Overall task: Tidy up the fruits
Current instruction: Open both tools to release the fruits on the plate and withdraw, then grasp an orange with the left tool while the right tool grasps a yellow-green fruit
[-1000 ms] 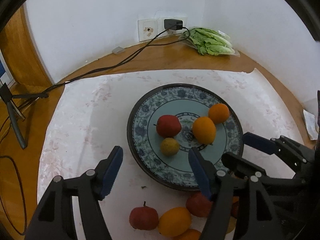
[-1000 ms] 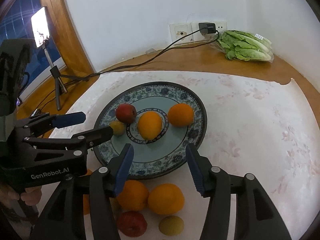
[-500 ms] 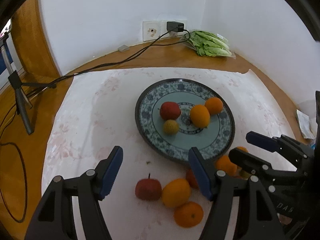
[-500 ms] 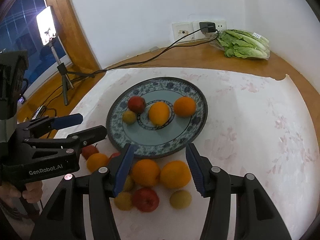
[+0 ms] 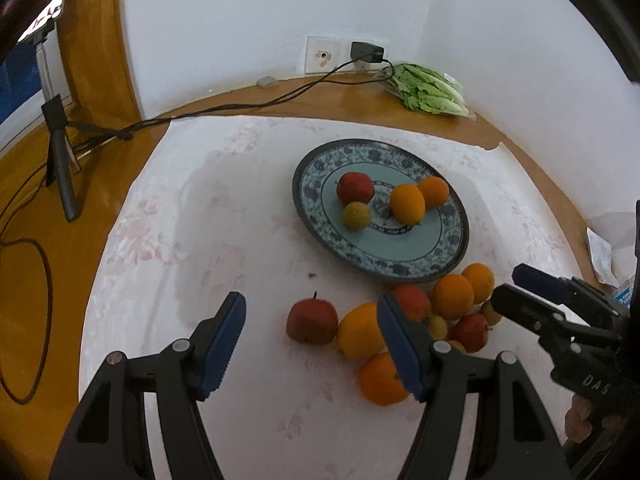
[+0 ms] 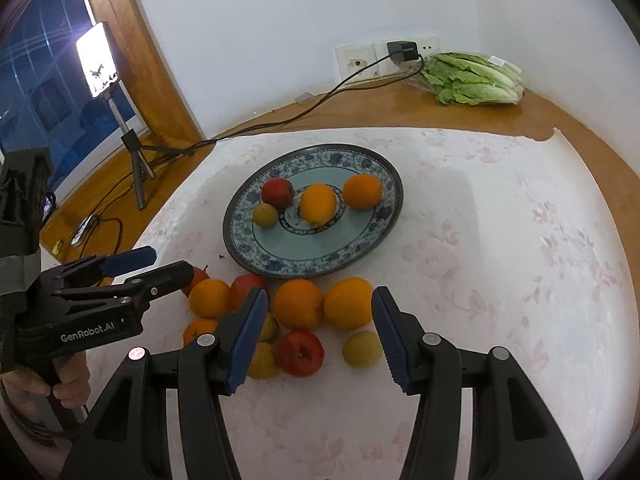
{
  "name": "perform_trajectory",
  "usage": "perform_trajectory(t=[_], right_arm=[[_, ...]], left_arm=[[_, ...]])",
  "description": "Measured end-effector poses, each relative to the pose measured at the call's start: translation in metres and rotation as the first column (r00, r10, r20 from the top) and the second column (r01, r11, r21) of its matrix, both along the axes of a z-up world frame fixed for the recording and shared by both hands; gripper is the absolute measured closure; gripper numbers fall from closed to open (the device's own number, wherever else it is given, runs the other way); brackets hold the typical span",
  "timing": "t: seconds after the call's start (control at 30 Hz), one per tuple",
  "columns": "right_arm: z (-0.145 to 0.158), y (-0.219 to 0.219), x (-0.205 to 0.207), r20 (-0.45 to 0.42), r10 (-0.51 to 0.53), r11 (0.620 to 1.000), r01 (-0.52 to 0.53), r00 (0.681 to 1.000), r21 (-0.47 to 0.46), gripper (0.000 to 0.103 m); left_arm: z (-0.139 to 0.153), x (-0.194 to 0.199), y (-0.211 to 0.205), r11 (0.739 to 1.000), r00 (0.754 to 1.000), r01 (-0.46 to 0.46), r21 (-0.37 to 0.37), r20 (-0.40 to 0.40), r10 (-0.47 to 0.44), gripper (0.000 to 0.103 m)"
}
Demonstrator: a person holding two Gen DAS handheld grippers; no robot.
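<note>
A blue patterned plate [image 5: 444, 256] [image 6: 372, 244] holds a red apple [image 5: 354, 187], a small yellow fruit [image 5: 356, 216] and two oranges [image 5: 407, 203]. Several loose oranges, apples and yellow fruits lie on the cloth in front of it, among them a red apple [image 5: 312, 321] and an orange [image 6: 347, 308]. My left gripper [image 5: 312, 348] is open above the red apple and the orange beside it. My right gripper [image 6: 320, 340] is open above the pile. Both are empty.
A white floral cloth [image 5: 200, 240] covers the wooden table. Bagged lettuce [image 6: 476, 78] lies at the back by the wall socket and charger [image 6: 402, 51]. A cable runs left to a phone tripod [image 6: 132, 152].
Both grippers have pulled back and up from the plate. More of the loose fruit pile has come into view in front of them. Both stayed open.
</note>
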State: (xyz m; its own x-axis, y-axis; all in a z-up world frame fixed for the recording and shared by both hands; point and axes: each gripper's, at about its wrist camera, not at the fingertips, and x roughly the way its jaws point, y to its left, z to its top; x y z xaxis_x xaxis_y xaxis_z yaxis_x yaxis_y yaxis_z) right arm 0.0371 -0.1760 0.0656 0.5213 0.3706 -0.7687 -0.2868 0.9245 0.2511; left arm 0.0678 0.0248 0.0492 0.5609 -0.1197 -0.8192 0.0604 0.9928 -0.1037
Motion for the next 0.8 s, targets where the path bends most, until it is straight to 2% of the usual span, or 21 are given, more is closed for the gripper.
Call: perform_trajectory(t=[0.47, 0.8], right_arm=[[-0.007, -0.004, -0.015, -0.025, -0.007, 1.0, 0.008, 1.0, 0.007, 0.047], [-0.012, -0.009, -0.024, -0.038, -0.014, 1.0, 0.015, 0.999, 0.014, 0.047]], left_arm=[[-0.011, -0.02, 0.018, 0.999, 0.999, -0.047, -0.017, -0.016, 0.046, 0.031], [-0.012, -0.031, 0.029, 0.996, 0.997, -0.069, -0.056, -0.021, 0.068, 0.032]])
